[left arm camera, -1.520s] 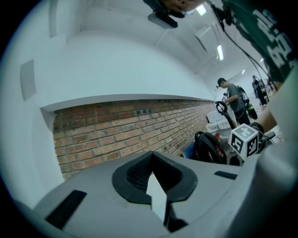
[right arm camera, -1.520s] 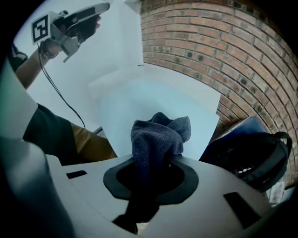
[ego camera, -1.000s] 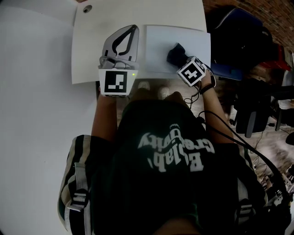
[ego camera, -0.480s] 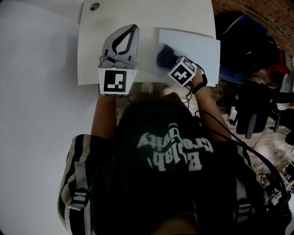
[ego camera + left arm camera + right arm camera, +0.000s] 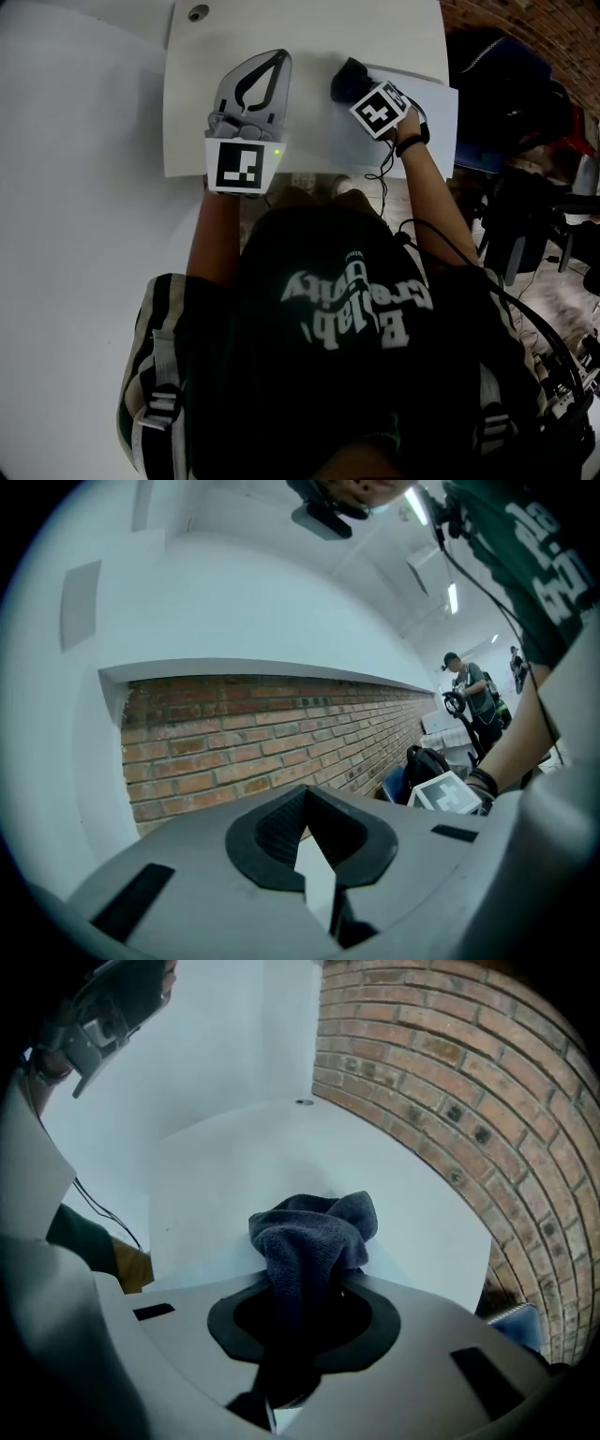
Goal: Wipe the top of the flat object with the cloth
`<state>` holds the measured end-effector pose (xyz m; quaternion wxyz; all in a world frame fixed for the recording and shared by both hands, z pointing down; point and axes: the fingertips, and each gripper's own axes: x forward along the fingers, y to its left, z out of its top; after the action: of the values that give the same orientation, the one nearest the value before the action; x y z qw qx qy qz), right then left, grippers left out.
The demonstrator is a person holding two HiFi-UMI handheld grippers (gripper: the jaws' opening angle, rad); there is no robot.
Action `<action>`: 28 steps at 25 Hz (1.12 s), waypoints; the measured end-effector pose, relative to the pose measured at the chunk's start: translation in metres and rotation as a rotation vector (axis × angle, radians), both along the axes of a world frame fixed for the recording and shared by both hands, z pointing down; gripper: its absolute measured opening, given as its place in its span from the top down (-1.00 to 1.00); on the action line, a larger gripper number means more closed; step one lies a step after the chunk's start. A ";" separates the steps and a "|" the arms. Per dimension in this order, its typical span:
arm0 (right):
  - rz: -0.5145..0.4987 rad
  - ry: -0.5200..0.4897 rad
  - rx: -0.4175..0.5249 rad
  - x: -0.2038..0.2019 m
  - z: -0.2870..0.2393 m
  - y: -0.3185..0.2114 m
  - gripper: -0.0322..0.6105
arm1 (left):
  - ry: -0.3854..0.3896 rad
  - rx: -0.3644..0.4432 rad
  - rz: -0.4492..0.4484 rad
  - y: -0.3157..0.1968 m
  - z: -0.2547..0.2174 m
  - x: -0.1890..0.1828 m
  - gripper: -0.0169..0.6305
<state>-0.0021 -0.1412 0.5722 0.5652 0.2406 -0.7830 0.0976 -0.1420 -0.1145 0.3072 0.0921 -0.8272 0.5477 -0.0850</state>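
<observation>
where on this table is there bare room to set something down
Bare: the far strip of the table beyond both grippers, from the grommet hole to the right corner, and the band between the table's left edge and the left gripper. Crowded: the right side, where the right gripper holds the cloth on the flat object.

The head view looks steeply down past the person's chest onto the near edge of the white table (image 5: 309, 37), with both grippers in sight. The left gripper (image 5: 305, 799) carries its camera close behind its jaws, tipped up at a brick wall (image 5: 281, 724) and the ceiling. The camera on the right gripper (image 5: 314, 1274) sits equally close, looking low across that table toward brick as well. Each gripper view catches the other gripper at its edge.
</observation>
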 end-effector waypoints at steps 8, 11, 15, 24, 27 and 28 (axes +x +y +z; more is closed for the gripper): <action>0.016 -0.004 0.009 0.012 0.000 0.001 0.70 | 0.008 -0.005 0.021 -0.008 0.003 0.001 0.95; 0.058 0.001 0.002 0.035 0.000 -0.001 0.70 | 0.009 -0.008 0.033 -0.011 0.003 0.008 0.95; 0.137 0.010 0.004 0.076 0.003 -0.004 0.70 | 0.011 -0.006 0.060 -0.013 0.006 0.016 0.95; 0.343 0.065 0.029 0.190 -0.004 -0.019 0.70 | 0.000 -0.009 0.103 -0.016 0.002 0.038 0.95; 0.351 0.068 0.034 0.196 -0.006 -0.016 0.70 | -0.005 -0.010 0.111 -0.016 0.001 0.042 0.95; 0.349 0.071 0.034 0.195 -0.005 -0.015 0.70 | -0.006 -0.010 0.114 -0.017 0.002 0.043 0.95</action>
<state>0.1931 -0.1562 0.5673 0.5628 0.3856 -0.7105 0.1724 -0.0988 -0.1311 0.3087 0.0942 -0.8573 0.4991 -0.0848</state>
